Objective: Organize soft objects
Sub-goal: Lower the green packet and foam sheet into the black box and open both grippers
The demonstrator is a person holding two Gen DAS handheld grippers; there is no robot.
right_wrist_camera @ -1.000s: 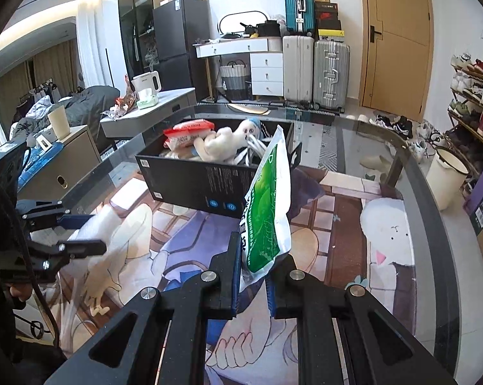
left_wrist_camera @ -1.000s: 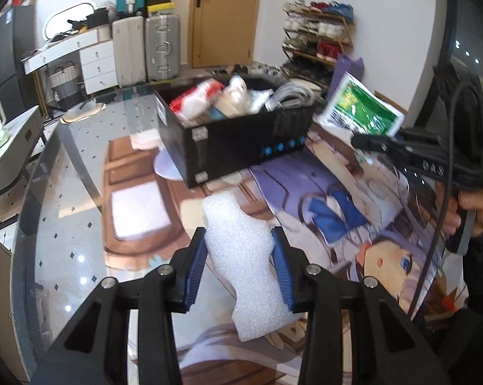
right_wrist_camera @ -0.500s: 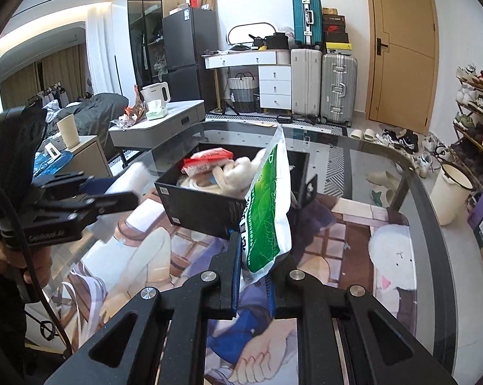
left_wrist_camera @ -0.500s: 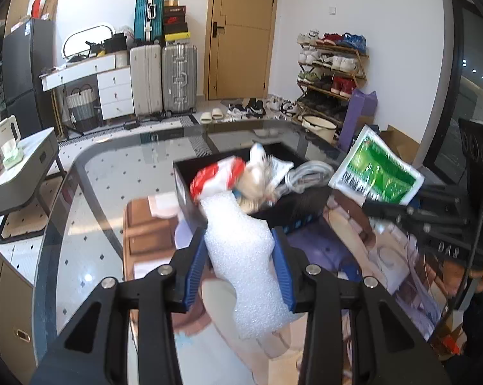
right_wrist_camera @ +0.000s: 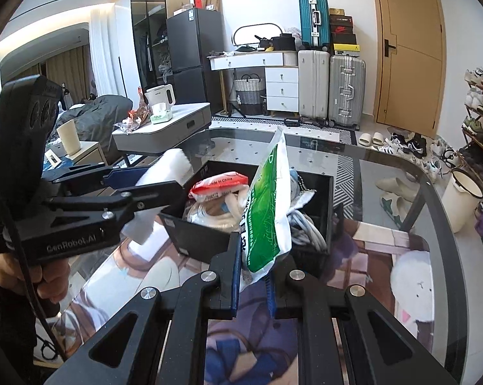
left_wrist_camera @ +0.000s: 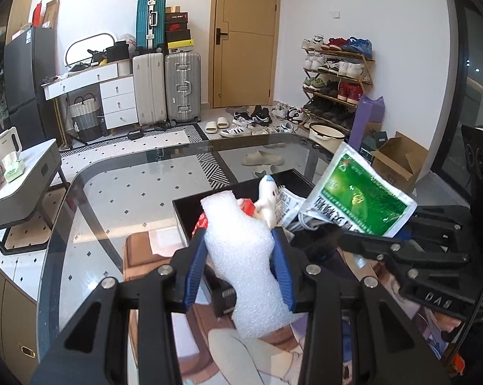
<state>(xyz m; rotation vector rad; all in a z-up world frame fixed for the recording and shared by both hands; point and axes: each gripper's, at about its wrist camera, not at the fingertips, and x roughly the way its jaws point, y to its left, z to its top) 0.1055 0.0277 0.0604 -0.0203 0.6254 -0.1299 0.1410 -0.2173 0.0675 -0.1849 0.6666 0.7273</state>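
left gripper (left_wrist_camera: 239,261) clenched on foam piece (left_wrist_camera: 244,256), lifted clear of table (left_wrist_camera: 113,199) to pass the wall of the box (right_wrist_camera: 209,240) | right gripper (right_wrist_camera: 254,276) pinching green packet (right_wrist_camera: 268,205) by its bottom edge, upright before the box | box already crowded, so both likely drop in from above

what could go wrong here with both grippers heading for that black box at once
1. The left gripper and right gripper are close together beside the black box; they might bump as both reach in.
2. The box already looks heaped with a red pack and white cables, so the white foam piece may sit on top and roll out.
3. The green packet is pinched only at its lower corner and could slip or flop.
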